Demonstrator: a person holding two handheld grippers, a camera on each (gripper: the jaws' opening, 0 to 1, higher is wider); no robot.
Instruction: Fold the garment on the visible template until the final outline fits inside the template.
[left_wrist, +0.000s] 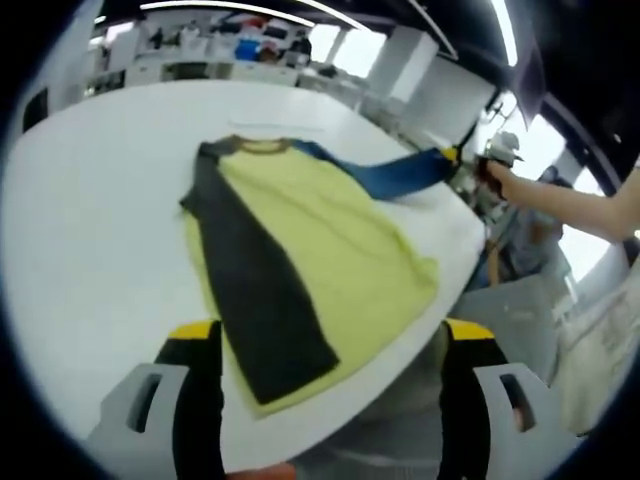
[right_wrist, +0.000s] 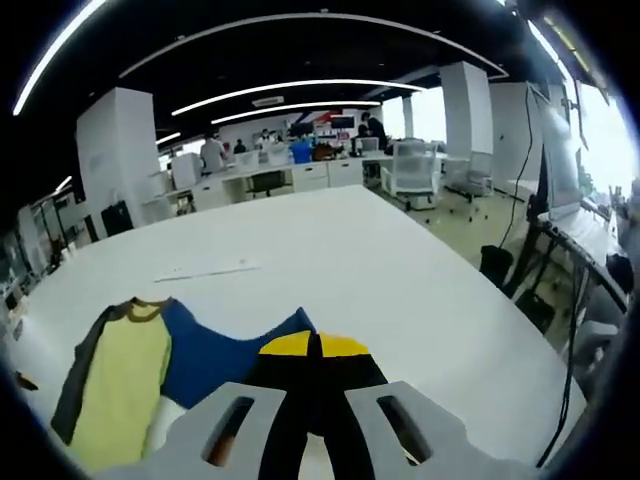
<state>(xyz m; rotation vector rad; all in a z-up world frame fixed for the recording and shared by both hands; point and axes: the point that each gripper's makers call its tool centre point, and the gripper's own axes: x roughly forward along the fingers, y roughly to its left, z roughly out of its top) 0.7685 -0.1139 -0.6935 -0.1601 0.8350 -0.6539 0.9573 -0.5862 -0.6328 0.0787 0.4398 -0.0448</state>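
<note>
Right tool (right_wrist: 316, 345) clamping blue sleeve (right_wrist: 225, 355), left tool (left_wrist: 328, 335) agape

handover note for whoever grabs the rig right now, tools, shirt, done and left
Right tool: shut on the blue sleeve, pulling it out to the side.
Left tool: open, holding nothing, hovering over the table edge near the hem.
Shirt: lies flat on the white table, yellow body, dark sleeve already folded in over it.
Done: one sleeve folded.
Left: fold the blue sleeve in, then fold the body. I can't make out a template outline.
</note>
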